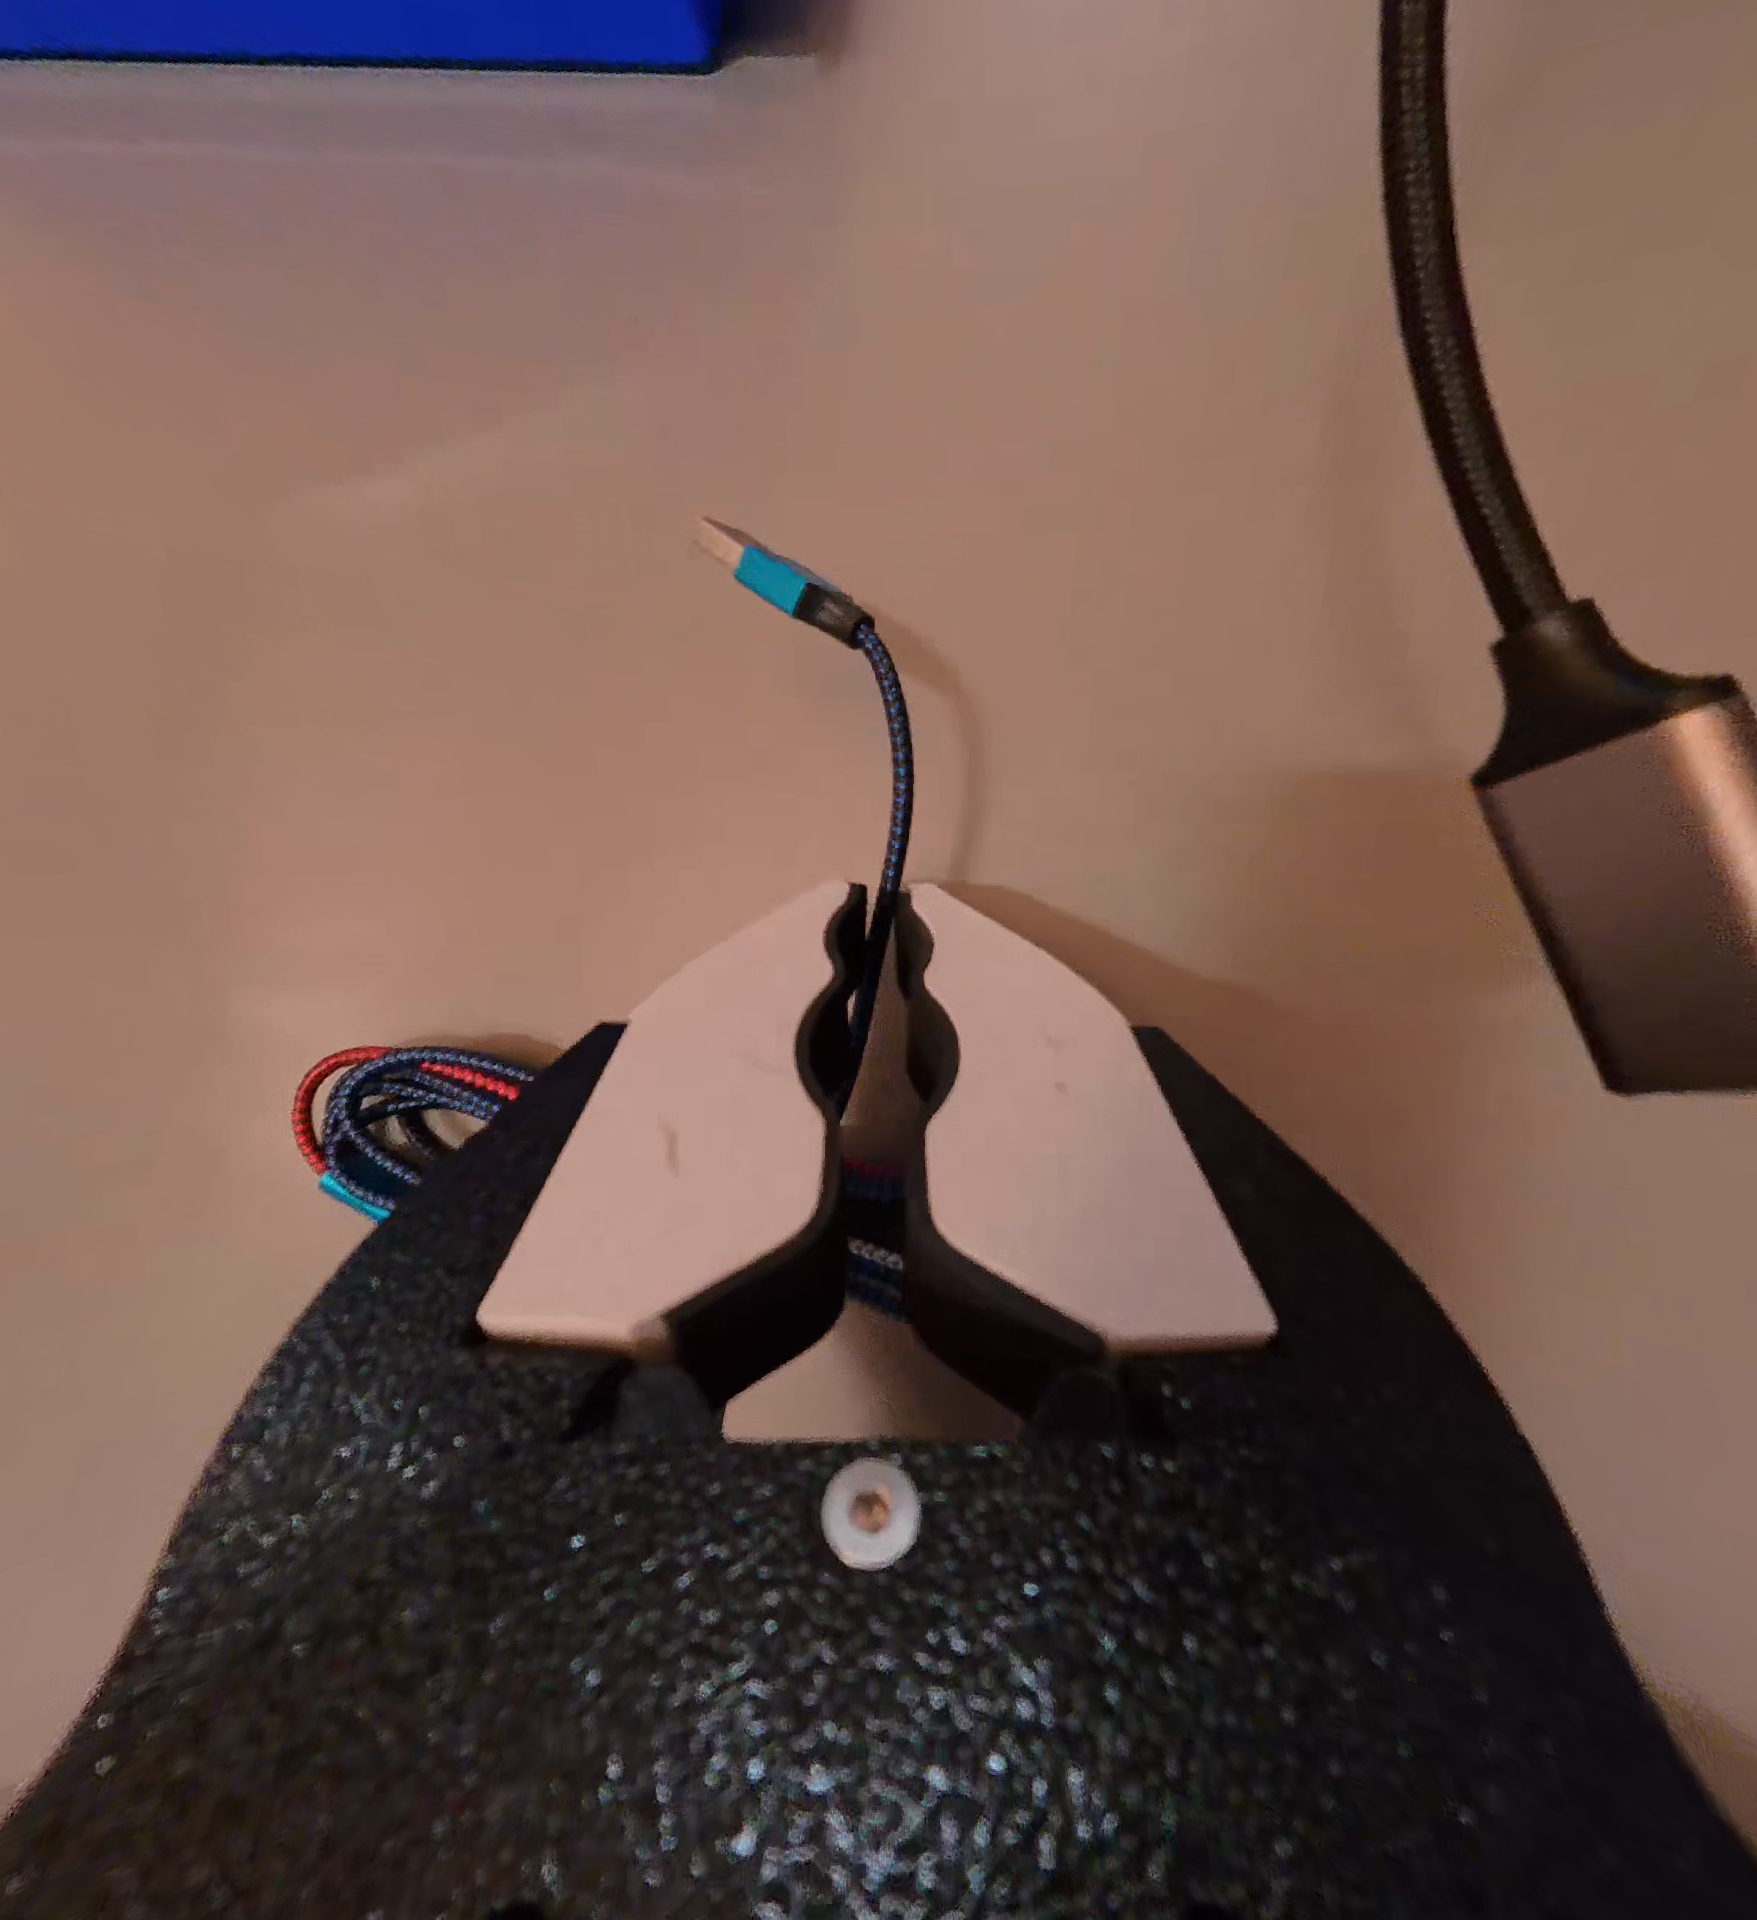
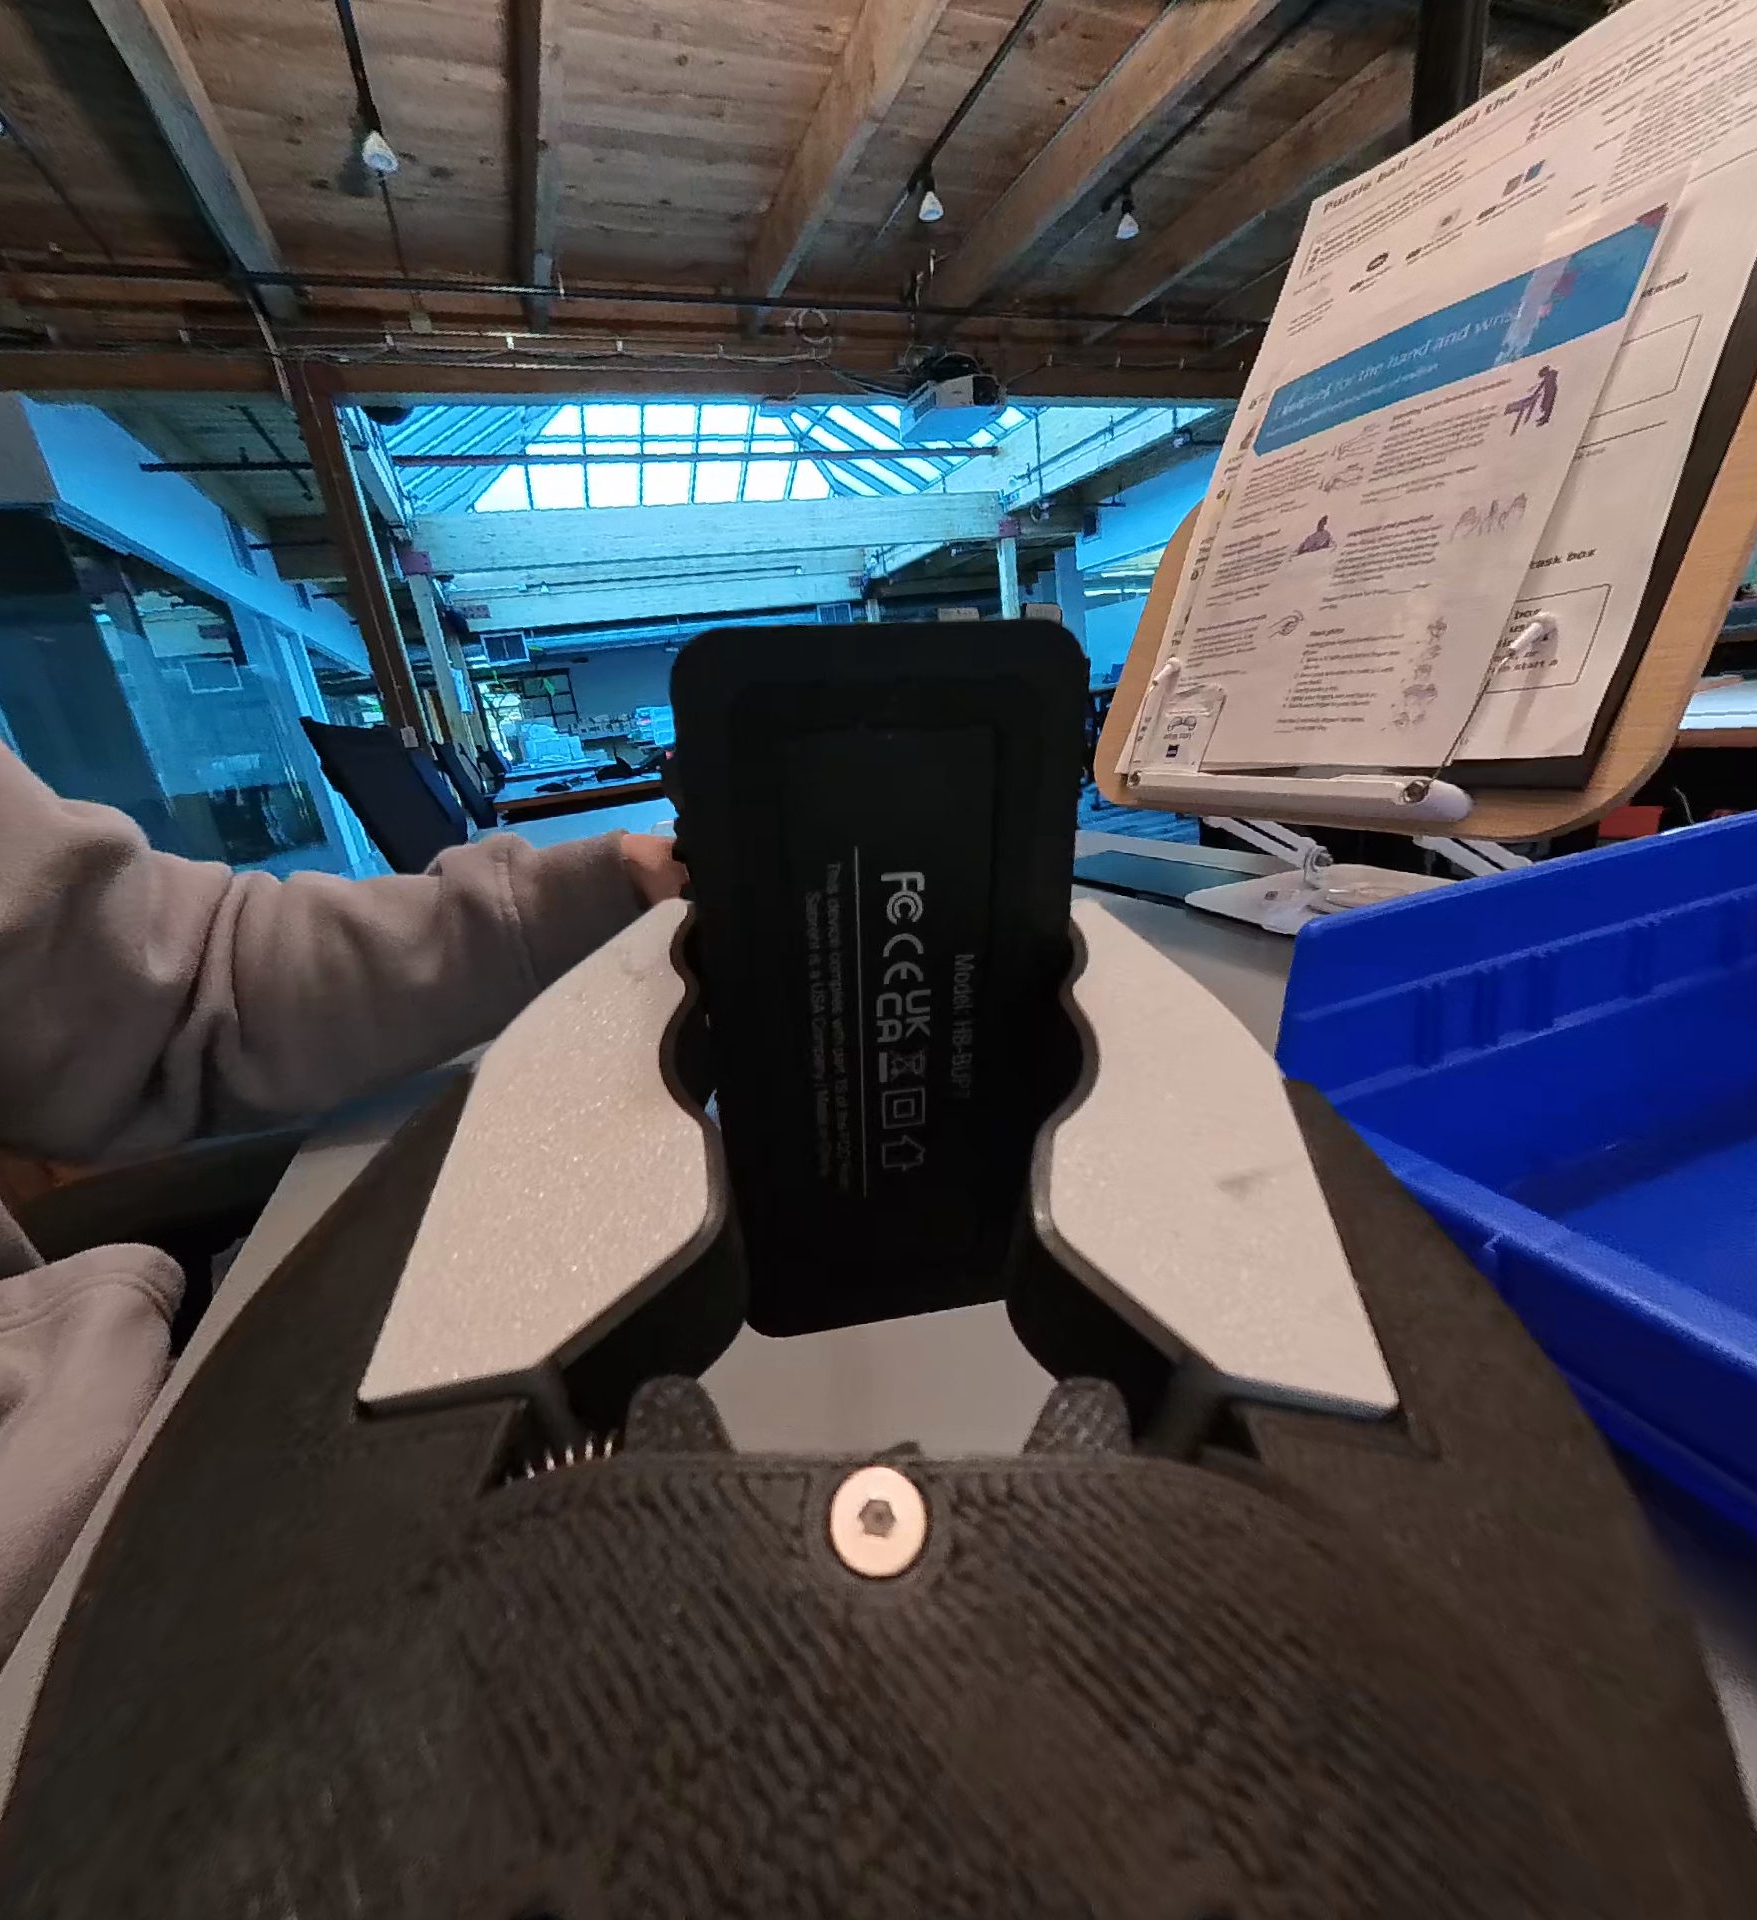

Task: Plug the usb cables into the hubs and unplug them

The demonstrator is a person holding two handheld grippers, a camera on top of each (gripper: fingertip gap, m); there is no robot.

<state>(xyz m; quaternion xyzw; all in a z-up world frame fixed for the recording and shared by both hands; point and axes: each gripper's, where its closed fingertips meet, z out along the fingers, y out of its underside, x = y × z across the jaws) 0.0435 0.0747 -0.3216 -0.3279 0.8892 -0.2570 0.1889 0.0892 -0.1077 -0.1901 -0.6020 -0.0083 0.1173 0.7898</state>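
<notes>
My left gripper (image 1: 882, 891) is shut on a thin blue-black braided USB cable (image 1: 893, 774). The cable rises past the fingertips and bends left, ending in a teal plug with a bare metal tip (image 1: 765, 574) in free air above the beige table. The rest of the cable lies coiled, blue and red (image 1: 396, 1107), left of the fingers. A grey metal hub end on a thick black braided cord (image 1: 1674, 894) hangs at the right, apart from the plug. My right gripper (image 2: 879, 914) is shut on a black USB hub (image 2: 879, 935), held upright with its underside facing the camera.
A blue plastic bin (image 2: 1580, 1060) stands close on the right of the right gripper; its edge shows at the top of the left wrist view (image 1: 313, 31). A person's grey sleeve (image 2: 178, 966) is at the left. A tilted document stand with papers (image 2: 1456, 499) is at the back right.
</notes>
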